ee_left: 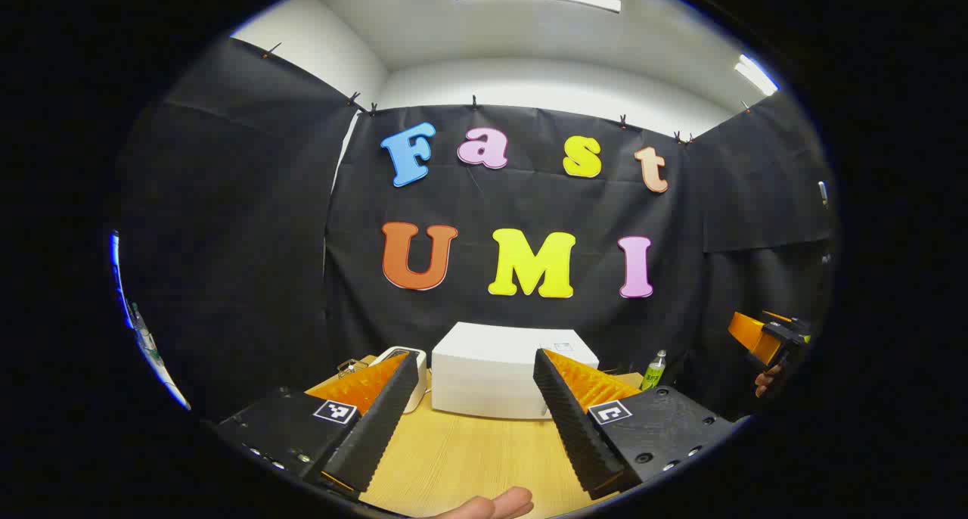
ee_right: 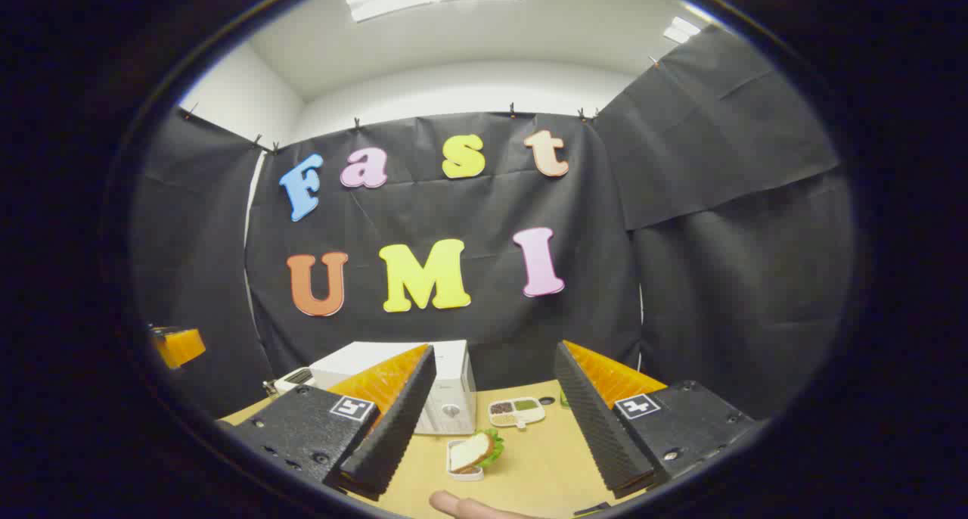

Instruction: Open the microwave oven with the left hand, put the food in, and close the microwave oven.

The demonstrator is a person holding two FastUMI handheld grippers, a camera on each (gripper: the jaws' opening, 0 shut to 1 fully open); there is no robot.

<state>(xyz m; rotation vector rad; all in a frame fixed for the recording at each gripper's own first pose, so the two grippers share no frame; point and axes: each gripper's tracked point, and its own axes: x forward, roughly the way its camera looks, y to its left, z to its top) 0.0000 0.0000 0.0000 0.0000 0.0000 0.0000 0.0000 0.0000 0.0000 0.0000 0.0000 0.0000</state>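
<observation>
Now | both fingers wide open, empty | risk: left gripper (ee_left: 476, 421) misses closed microwave (ee_left: 503, 379) door at 12 o'clock; sandwich (ee_right: 473, 452) slips from right gripper (ee_right: 491, 428)

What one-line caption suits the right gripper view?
Open claw faces a white microwave, with a sandwich on the table.

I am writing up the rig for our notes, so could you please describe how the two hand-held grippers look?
Each hand-held gripper, left and right, has two wedge-shaped fingers with ridged, sawtooth inner faces. The fingers sit on dark textured blocks with visible screws. Every block carries a small square black-and-white marker tag. A fingertip of the holding person shows below, with no sleeve in sight.
</observation>
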